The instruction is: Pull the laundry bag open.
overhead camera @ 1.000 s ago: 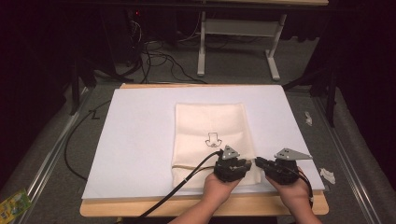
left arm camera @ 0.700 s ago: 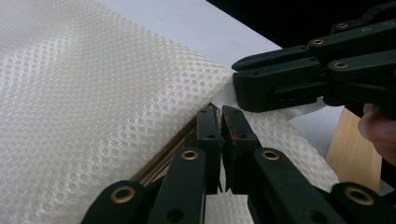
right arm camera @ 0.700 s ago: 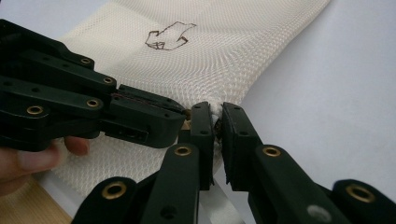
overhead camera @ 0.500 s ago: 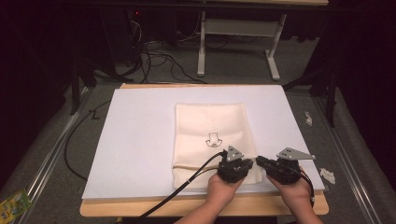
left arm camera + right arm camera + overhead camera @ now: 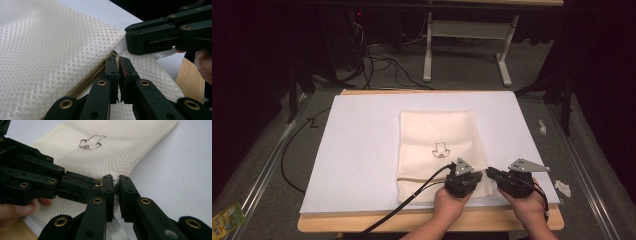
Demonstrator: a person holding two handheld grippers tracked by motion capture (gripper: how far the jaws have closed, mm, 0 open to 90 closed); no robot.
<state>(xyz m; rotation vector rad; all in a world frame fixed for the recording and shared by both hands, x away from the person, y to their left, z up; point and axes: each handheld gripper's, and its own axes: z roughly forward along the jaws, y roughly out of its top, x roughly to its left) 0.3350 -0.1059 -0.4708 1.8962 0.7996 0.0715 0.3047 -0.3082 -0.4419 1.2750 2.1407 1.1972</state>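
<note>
A cream mesh pouch [image 5: 439, 150] lies flat on a white sheet [image 5: 362, 150] covering the wooden table [image 5: 427, 222], nearer the person's edge. Its fabric is a fine honeycomb weave, rectangular, with a small outlined drawing [image 5: 441, 149] at the middle and a tan zipper [image 5: 87, 81] running along its near end. The left tool [image 5: 118, 65] has its jaws pressed nearly together on the zipper's end. The right tool [image 5: 115, 185] pinches the pouch's corner fabric just beside it, jaws narrowly apart. Both tools are black, linked bars with brass rivets. Cables [image 5: 377, 55] trail across the grey floor beyond.
</note>
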